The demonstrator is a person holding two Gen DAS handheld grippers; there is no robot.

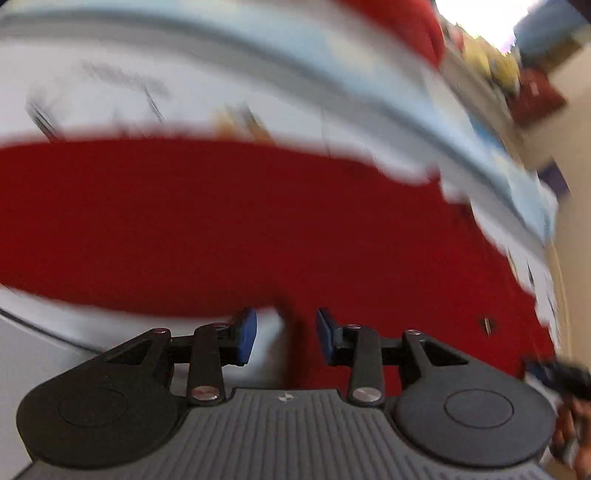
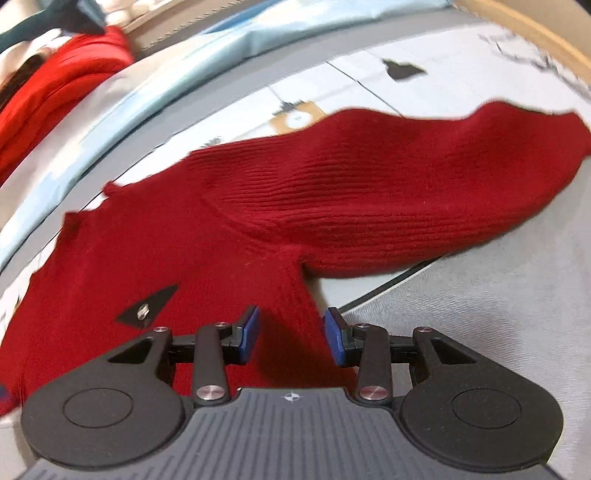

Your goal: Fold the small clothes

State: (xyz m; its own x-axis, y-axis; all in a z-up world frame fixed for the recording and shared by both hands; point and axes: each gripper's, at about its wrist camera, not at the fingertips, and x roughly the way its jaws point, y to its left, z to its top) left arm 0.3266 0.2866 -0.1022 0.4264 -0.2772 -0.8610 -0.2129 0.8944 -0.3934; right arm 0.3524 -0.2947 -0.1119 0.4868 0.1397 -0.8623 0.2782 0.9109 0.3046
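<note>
A dark red ribbed knit sweater lies spread on a pale grey surface, one sleeve reaching to the upper right. My right gripper hangs just over the sweater's side edge below the armpit. Its jaws stand apart, red fabric shows in the gap, and the pads do not pinch it. The left wrist view is heavily blurred. There the red sweater fills the middle, and my left gripper stands open over its near edge with nothing clamped between the pads.
A brighter red garment lies piled at the far left beside a light blue cloth strip. A small black triangular piece with a silver stud rests on the sweater. A wooden edge runs along the far right.
</note>
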